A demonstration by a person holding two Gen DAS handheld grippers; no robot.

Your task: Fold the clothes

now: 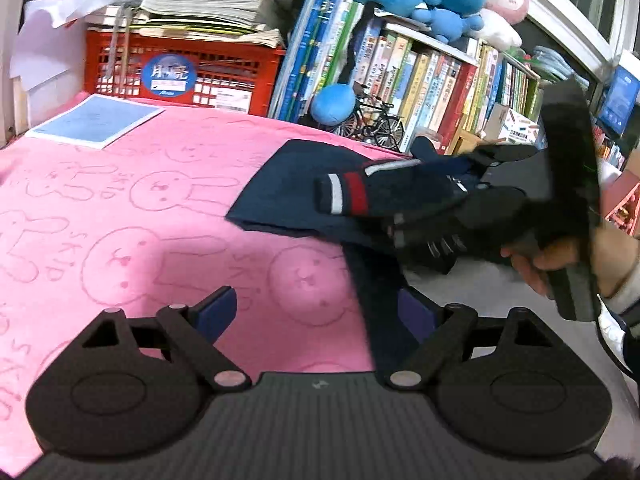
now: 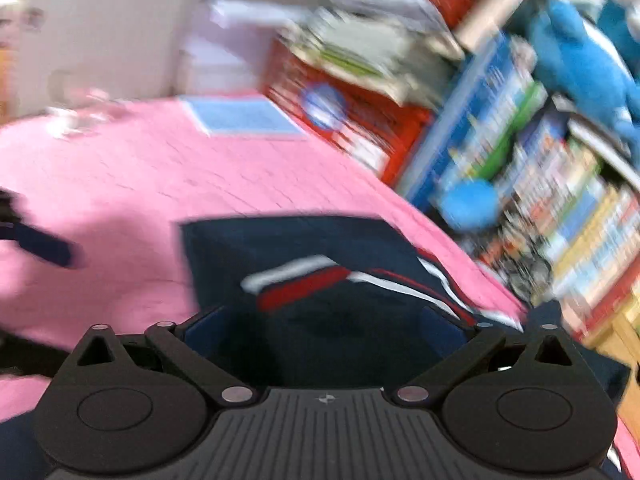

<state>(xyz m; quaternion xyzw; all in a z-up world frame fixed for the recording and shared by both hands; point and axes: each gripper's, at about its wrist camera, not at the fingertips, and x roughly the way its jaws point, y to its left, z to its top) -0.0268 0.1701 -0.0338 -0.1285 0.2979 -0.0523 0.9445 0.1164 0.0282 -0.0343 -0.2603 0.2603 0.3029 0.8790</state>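
Mid-fold: your left tongs (image 1: 316,312) hang spread, empty; your right tongs (image 2: 324,332) gape over the navy garment (image 2: 304,264). Next, pinch its near edge.

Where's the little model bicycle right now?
In the left wrist view, the small black model bicycle stands right of centre at the pink bunny-print blanket's far edge, before the shelved books, beside a blue plush ball.

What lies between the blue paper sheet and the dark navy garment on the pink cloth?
Only bare pink rabbit-print cloth between sheet and garment, in the left wrist view.
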